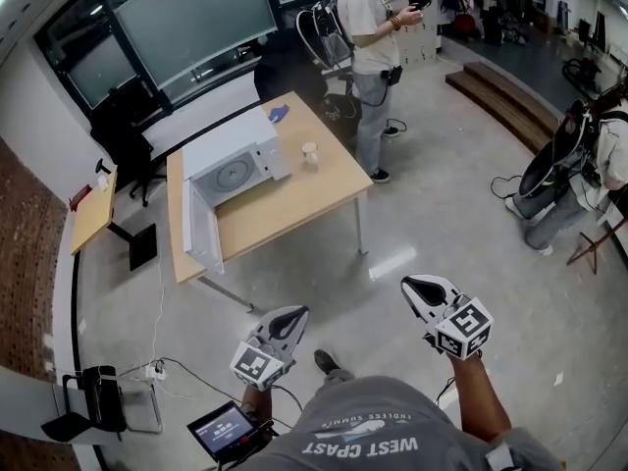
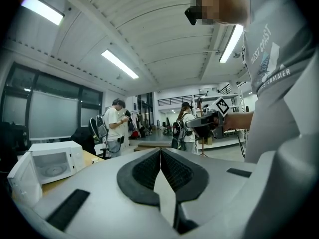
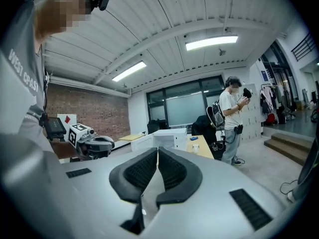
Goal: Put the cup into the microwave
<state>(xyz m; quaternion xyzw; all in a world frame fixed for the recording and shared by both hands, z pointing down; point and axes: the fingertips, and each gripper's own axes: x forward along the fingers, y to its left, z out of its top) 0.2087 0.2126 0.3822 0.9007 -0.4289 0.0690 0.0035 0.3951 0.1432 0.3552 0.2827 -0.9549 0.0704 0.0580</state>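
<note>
The left tool [image 1: 290,318] and right tool [image 1: 422,287] are closed, empty; the cup [image 1: 310,154] stands beside the open-doored microwave [image 1: 235,167].

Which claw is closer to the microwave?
Left. The left claw hangs almost straight in front of the microwave; the right claw is off to the side, farther away.

Head view looks steeply down from over the wearer, desk [image 1: 294,202] far ahead; both gripper views sit lower, facing near level along their own fingers [image 2: 142,173], all three sharing distant desk, microwave [image 1: 234,165], standing person [image 1: 371,37].
</note>
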